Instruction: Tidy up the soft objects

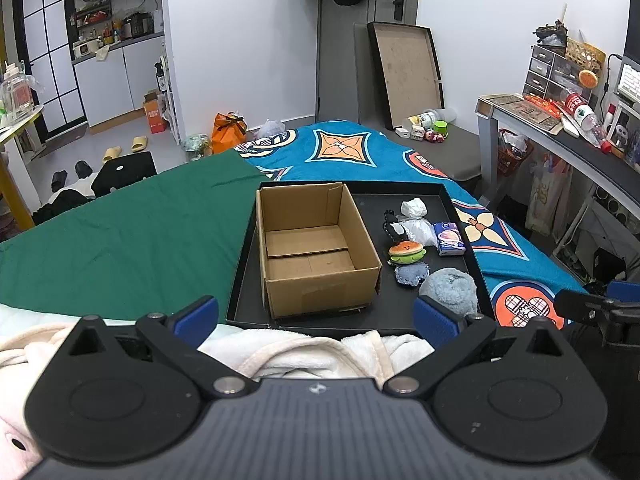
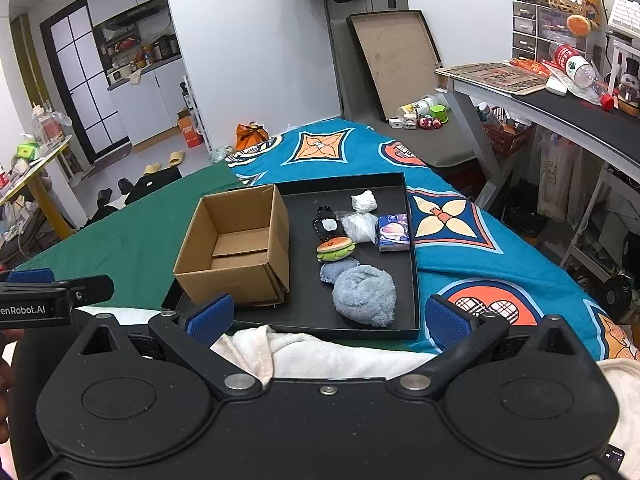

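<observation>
Two grippers, left gripper (image 1: 316,316) and right gripper (image 2: 330,314), hovering with fingers spread wide, holding nothing, before black tray (image 2: 412,280) carrying cardboard box (image 2: 236,240).

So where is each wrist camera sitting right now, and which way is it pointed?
Left wrist: behind the open left gripper, low over a white fleece blanket, facing the brown cardboard box in the shallow black tray; the right gripper's tip shows at the right edge.
Right wrist: behind the open right gripper, set further right, looking down the row of soft items beside the box, nearest the fluffy grey-blue bundle; the left gripper's tip shows at left.
Shared: box, tray, soft items, blue patterned bedspread.
</observation>
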